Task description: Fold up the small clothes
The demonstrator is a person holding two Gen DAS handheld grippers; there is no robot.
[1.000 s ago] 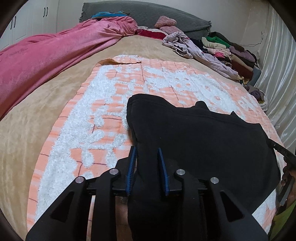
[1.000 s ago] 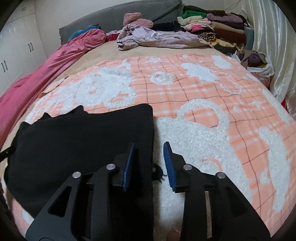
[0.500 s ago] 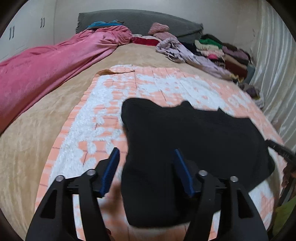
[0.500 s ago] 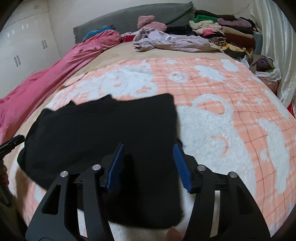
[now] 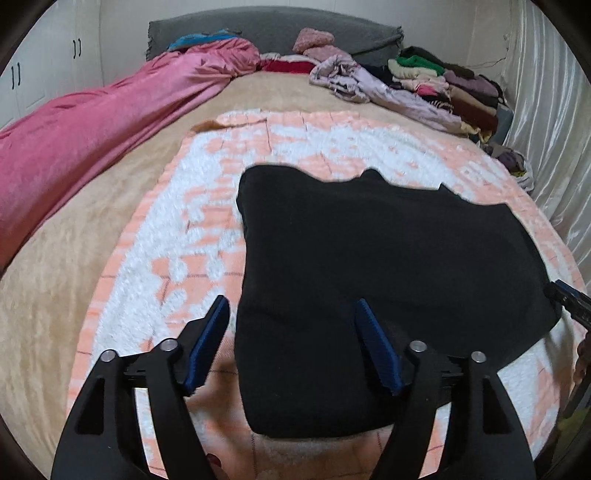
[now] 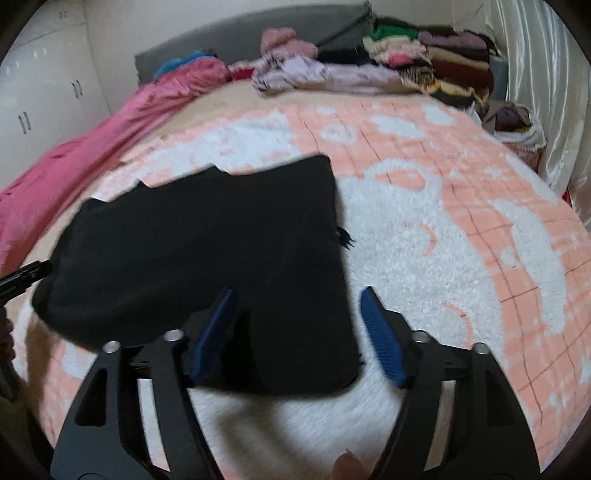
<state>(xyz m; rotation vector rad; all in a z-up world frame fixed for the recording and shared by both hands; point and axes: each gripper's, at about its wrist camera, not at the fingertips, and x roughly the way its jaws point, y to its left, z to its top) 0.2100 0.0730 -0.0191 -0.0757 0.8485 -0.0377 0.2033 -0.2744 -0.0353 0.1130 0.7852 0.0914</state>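
Note:
A black garment [image 5: 376, 273] lies flat on the orange-and-white fleece blanket [image 5: 207, 221]; the right wrist view shows the same black garment [image 6: 207, 251] on that blanket [image 6: 443, 236]. My left gripper [image 5: 291, 314] hovers over the garment's near left corner, jaws opening, pads clear of the cloth. My right gripper [image 6: 299, 299] hovers over the near right corner, jaws opening too, with the cloth's edge lying between the fingers but not pinched. The other gripper's tip [image 5: 569, 302] shows at the right edge of the left wrist view.
A pink quilt [image 5: 92, 136] runs along the bed's left side. A lilac garment [image 5: 373, 86] and a stack of folded clothes [image 5: 450, 85] lie at the far right by the grey headboard [image 5: 273, 26]. A shiny curtain [image 5: 550, 110] hangs at the right.
Both grippers let go of the black garment's near corners and their jaws spread wide. Both drew back toward the near edge, so the whole garment now lies flat in view.

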